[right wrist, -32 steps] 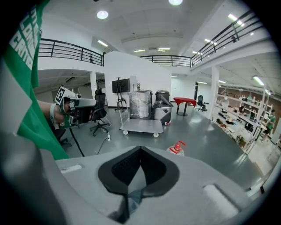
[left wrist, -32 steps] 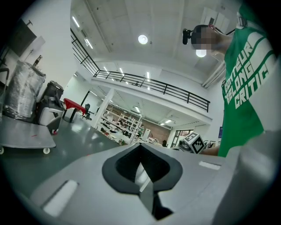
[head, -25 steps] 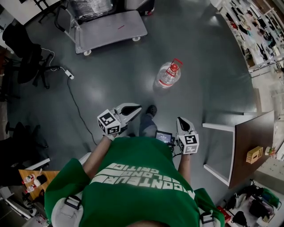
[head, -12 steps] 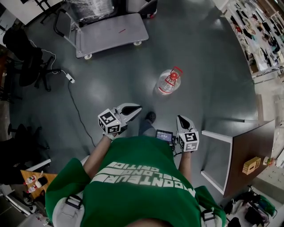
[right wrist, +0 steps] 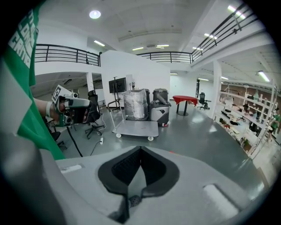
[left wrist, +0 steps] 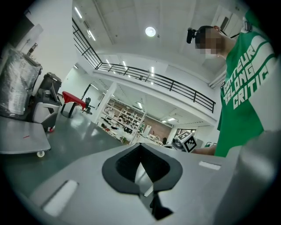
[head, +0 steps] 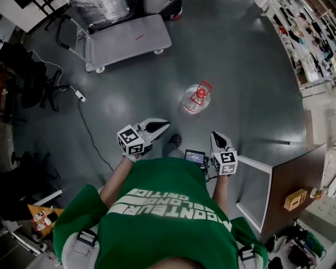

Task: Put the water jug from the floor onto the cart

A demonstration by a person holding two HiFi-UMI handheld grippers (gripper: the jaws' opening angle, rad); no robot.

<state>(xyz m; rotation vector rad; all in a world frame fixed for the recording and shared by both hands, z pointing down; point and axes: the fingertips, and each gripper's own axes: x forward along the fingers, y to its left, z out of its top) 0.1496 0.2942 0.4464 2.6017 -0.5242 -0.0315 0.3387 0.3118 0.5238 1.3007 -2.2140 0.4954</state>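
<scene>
Water jug (head: 197, 98) now nearer; left gripper (head: 163, 125), right gripper (head: 216, 136) fingers closed, empty.

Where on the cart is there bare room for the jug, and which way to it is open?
The cart deck is bare throughout, bordered by its handle at one end and the wrapped load behind. Open floor lies between the water jug and the cart. Clutter sits near the handle end: the power strip with its cable and the office chair.
</scene>
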